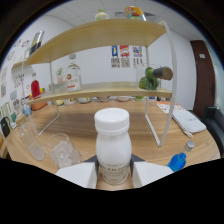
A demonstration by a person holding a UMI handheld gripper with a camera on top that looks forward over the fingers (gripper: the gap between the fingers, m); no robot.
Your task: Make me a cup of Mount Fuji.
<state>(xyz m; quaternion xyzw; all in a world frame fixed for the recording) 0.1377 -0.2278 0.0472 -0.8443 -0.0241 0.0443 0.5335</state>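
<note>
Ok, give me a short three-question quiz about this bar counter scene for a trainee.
1. True or false: the gripper is shut on the white bottle.
2. Which thing stands on the wooden counter beside the white bottle, on the side away from the blue cap? A) a clear glass B) a kettle C) a bowl
3. Fill in: the dark-capped green bottle lies on the ____ tier of the wooden shelf.

Key: 1 true, both fingers press its sides. 2 A, the clear glass. 3 lower.
</note>
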